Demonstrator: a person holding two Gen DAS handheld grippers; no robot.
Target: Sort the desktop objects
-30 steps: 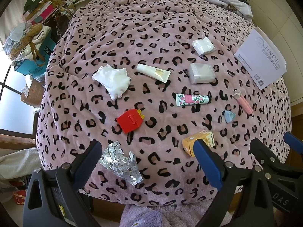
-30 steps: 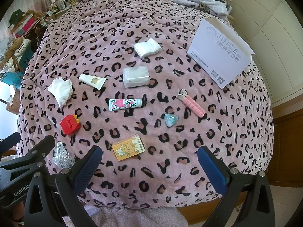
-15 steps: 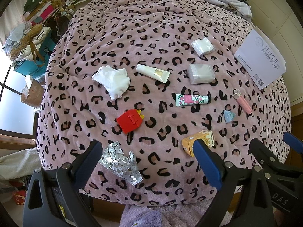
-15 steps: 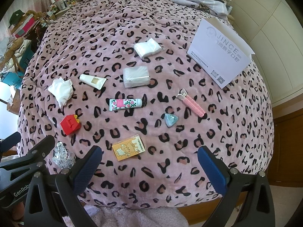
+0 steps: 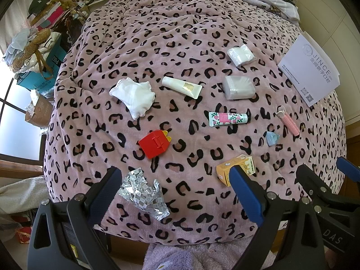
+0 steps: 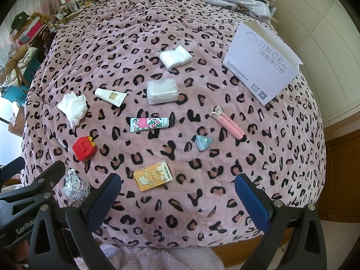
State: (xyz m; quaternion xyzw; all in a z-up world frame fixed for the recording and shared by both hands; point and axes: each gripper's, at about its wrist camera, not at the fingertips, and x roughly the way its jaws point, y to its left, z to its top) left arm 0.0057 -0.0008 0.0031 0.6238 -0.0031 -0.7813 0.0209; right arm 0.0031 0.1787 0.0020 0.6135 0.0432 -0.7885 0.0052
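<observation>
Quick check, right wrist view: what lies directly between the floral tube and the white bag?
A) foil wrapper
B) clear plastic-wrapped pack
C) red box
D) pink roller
B: the clear plastic-wrapped pack sits above the floral tube and below the white bag.

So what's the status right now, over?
Both hand-held grippers, left and right, open, empty. Orange box nearest, untouched on blanket. Nothing in the way.

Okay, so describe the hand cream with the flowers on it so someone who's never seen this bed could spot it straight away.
Start at the big white paper bag on the leopard-print blanket. Come towards the near edge and left, past the clear plastic box; the floral tube lies just in front of it. Unlike the plain cream tube nearby, it has pink roses and a black cap.
</observation>
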